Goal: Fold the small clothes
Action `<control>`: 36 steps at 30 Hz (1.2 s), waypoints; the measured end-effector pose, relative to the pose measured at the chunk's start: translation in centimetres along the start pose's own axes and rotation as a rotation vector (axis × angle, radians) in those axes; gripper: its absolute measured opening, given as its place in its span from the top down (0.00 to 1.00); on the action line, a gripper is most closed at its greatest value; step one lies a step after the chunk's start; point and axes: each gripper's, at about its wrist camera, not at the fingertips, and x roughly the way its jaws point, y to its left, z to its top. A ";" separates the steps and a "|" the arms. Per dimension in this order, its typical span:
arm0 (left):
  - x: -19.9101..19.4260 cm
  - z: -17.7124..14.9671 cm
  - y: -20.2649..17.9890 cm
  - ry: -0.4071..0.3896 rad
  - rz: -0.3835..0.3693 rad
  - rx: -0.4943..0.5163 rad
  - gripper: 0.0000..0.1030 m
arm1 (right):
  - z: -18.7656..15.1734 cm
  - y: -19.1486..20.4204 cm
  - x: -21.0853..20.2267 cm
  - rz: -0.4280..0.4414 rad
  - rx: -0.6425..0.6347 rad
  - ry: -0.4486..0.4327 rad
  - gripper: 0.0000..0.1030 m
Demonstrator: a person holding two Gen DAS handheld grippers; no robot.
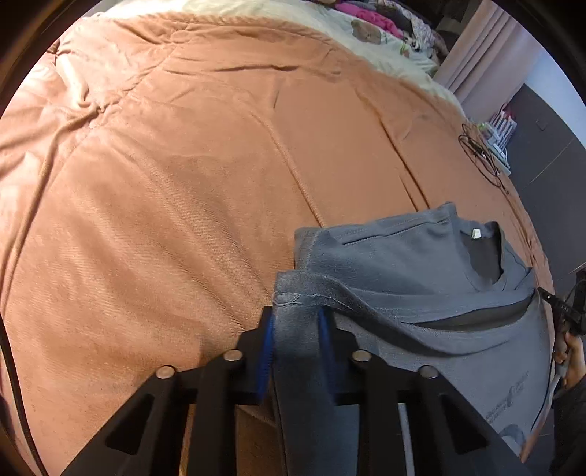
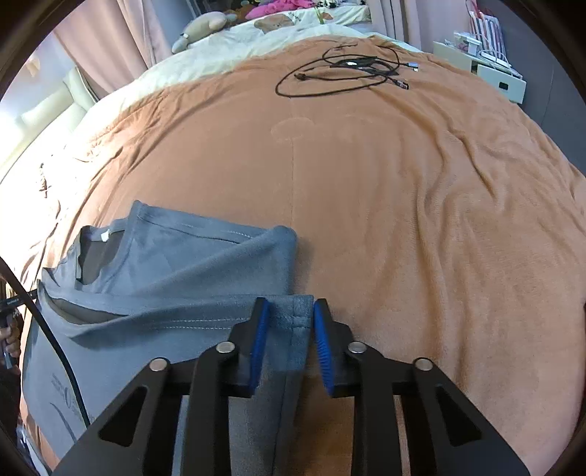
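Both grippers were clamped on the grey shirt (image 1: 421,263)! The left gripper (image 1: 296,322) pinched one bottom corner, the right gripper (image 2: 287,322) the other, hem bunched between the blue pads. The shirt lay on the orange blanket (image 2: 403,201), collar away from the grippers, cables (image 2: 351,69) well beyond.

Bed (image 2: 403,190): covered by an orange-brown blanket (image 1: 164,183), creased toward its left edge. Cream duvet (image 2: 227,44) at the far end, with a plush toy (image 2: 201,27) and a pile of pink clothes (image 2: 282,5). Black cables (image 2: 351,69) near the far right corner. Pink curtains (image 2: 110,40) behind. White shelf unit (image 2: 490,73) beside the bed's right edge. Dark grey wall (image 1: 542,146). Bright daylight from the left.
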 end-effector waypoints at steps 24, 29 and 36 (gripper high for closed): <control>-4.6 -0.5 -1.4 -0.061 0.089 0.011 0.93 | -0.3 -1.0 0.0 0.029 0.049 0.046 0.72; -5.9 -0.7 -1.9 -0.084 0.091 0.010 0.94 | -0.5 -0.5 -1.9 0.009 0.018 0.003 0.97; -8.6 -1.4 -2.6 -0.113 0.106 0.008 0.94 | -1.3 1.1 -6.0 -0.009 -0.010 -0.073 0.98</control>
